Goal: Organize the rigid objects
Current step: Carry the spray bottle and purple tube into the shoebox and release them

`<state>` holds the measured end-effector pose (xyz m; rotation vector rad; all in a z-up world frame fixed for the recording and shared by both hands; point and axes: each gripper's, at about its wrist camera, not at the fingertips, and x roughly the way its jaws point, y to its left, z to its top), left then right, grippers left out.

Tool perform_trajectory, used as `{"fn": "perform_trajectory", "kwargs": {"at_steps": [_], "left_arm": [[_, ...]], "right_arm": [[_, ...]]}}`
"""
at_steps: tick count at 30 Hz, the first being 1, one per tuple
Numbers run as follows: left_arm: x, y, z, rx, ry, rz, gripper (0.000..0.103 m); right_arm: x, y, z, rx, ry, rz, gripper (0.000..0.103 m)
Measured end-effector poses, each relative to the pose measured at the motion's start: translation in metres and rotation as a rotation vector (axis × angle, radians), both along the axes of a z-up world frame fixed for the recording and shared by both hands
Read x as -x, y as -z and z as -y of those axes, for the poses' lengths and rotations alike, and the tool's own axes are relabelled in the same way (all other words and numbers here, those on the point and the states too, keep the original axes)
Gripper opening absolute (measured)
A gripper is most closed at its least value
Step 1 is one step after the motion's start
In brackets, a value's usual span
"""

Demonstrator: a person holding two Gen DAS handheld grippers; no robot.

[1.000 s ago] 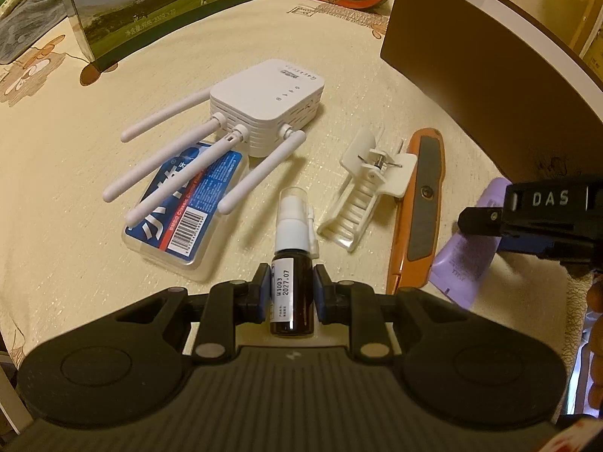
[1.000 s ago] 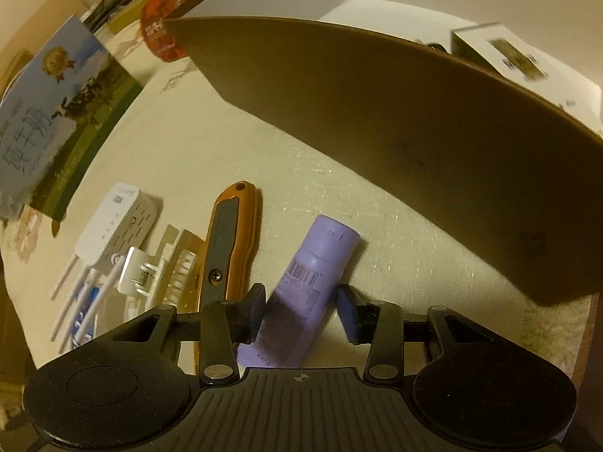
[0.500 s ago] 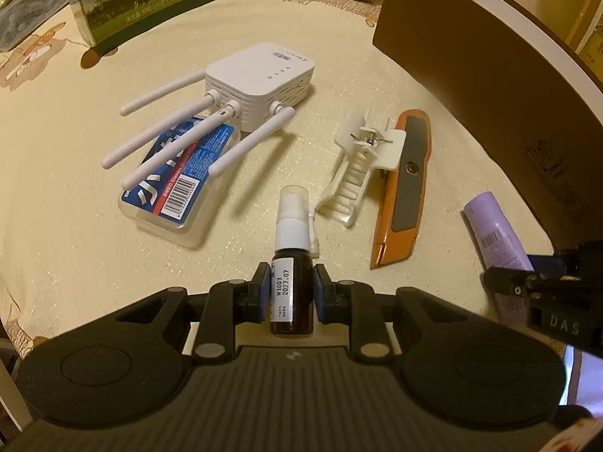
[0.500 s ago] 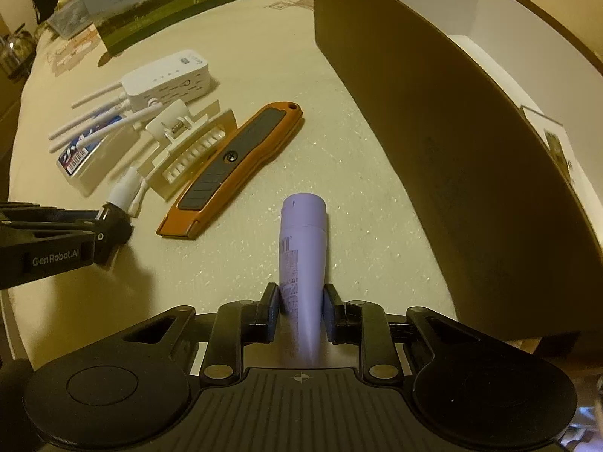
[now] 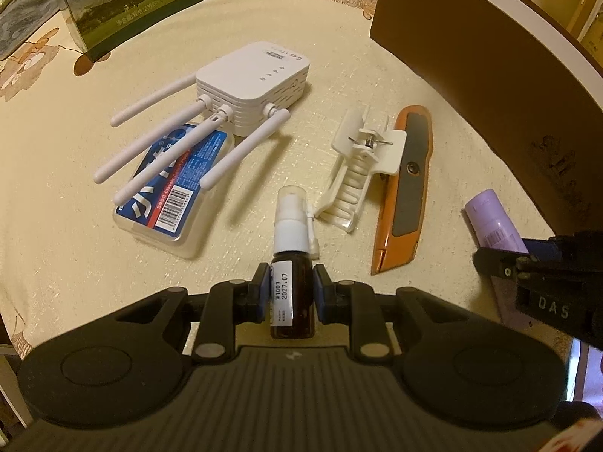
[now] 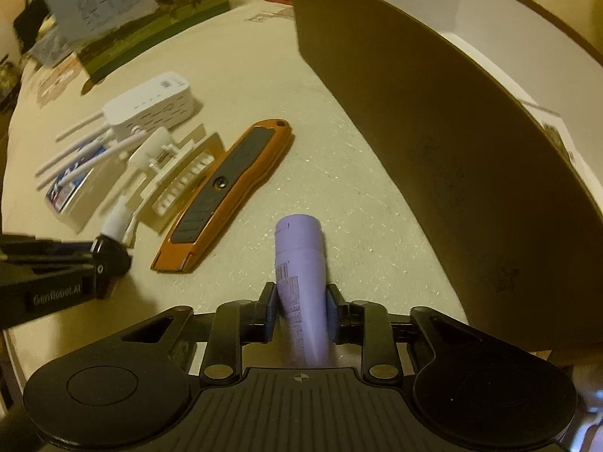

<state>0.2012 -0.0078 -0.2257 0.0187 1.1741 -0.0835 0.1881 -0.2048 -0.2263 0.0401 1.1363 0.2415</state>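
Dim, warm yellow lighting throughout. Strong fisheye curvature bends the brown box (image 6: 452,132) at frame edges. Right wrist view shows motion blur; soft shadows on tabletop (image 5: 56,226).

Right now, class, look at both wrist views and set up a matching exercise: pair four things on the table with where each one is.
Things:
1. spray bottle
2. purple tube
3. router antennas
4. white clip

Places:
A. lying across the blue-labelled case
B. in the right hand-held gripper
C. beside the orange utility knife
D. in the left hand-held gripper

Pairs: 1-D, 2-B, 3-A, 4-C
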Motion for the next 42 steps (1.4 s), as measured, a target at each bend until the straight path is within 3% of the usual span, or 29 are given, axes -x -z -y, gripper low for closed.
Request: {"fn": "perform_trajectory", "kwargs": {"at_steps": [10,16,25,36,42], "left_arm": [[0.022,-0.025,-0.002,0.002,0.002,0.035,0.019],[0.030,-0.066,0.006,0.025,0.023,0.093,0.019],[0.026,-0.121,0.051,0.083,0.104,0.160,0.019],[-0.024,-0.164,0.118,0.142,0.209,0.235,0.019],[-0.070,-0.168,0.148,0.141,0.245,0.252,0.019]], "right_arm": [[0.030,-0.030,0.012,-0.086,0.008,0.022,0.022],[0.045,-0.062,0.023,-0.119,0.025,0.060,0.022],[0.061,-0.113,0.058,-0.149,0.099,0.125,0.022],[0.037,-0.157,0.119,-0.147,0.207,0.223,0.022],[0.008,-0.161,0.149,-0.108,0.229,0.254,0.022]]}}
